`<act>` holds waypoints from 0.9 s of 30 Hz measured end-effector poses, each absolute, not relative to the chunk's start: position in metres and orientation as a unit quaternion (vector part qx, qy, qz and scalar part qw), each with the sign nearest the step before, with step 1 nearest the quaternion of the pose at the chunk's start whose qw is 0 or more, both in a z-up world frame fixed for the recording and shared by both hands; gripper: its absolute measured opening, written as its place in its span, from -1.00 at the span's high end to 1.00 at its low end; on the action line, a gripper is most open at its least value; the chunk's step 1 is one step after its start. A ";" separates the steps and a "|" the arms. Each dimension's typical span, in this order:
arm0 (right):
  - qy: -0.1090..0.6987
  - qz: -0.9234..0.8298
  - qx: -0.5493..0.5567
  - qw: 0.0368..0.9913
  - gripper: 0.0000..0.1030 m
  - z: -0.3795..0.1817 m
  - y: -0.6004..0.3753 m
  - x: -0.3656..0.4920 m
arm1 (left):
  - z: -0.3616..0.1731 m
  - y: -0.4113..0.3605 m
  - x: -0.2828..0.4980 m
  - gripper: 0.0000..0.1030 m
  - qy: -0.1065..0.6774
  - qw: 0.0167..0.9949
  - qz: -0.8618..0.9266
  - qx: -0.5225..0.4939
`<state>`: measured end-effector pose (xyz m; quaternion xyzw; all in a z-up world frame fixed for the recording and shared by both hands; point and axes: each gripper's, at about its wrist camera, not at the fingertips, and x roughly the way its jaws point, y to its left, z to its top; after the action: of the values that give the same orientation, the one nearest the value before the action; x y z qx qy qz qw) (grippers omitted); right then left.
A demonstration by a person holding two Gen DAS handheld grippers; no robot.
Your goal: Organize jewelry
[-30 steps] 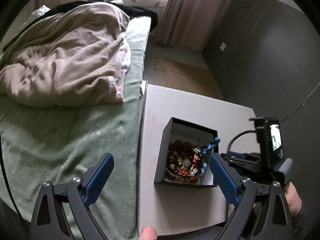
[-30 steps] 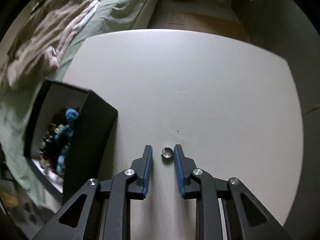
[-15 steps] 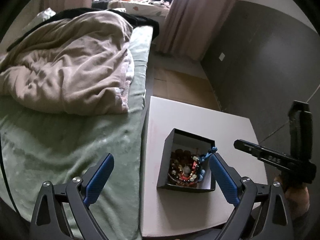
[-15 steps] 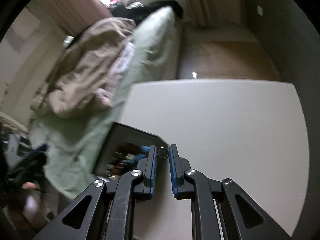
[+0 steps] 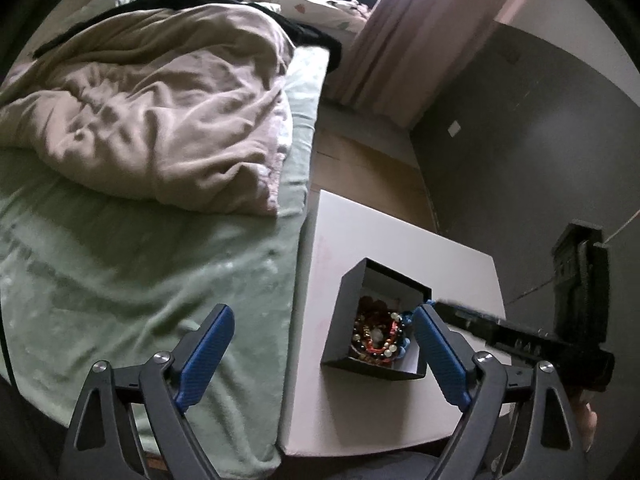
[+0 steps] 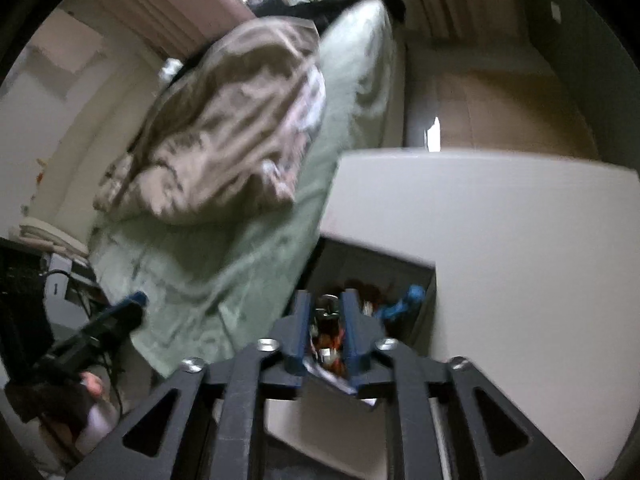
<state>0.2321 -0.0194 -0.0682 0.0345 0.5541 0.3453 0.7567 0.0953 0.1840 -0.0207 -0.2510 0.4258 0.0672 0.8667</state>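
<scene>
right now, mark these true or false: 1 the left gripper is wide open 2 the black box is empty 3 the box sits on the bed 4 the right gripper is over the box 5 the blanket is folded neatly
1. The left gripper is wide open: true, and nothing sits between its fingers.
2. The black box is empty: false, it holds a heap of bead bracelets.
3. The box sits on the bed: false, it stands on the white table beside the bed.
4. The right gripper is over the box: true, its fingertips are above the open box, with a small ring between them.
5. The blanket is folded neatly: false, it lies crumpled in a heap on the bed.
</scene>
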 end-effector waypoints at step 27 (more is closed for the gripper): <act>0.468 0.235 0.050 0.850 -0.40 -0.006 -0.147 0.154 | 0.014 0.090 0.069 -0.76 0.391 0.911 0.009 -0.128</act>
<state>0.1545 -0.1470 -0.0058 0.0500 0.4685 0.2351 0.8502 0.0692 0.0899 0.0135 -0.1283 0.3910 0.0090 0.9114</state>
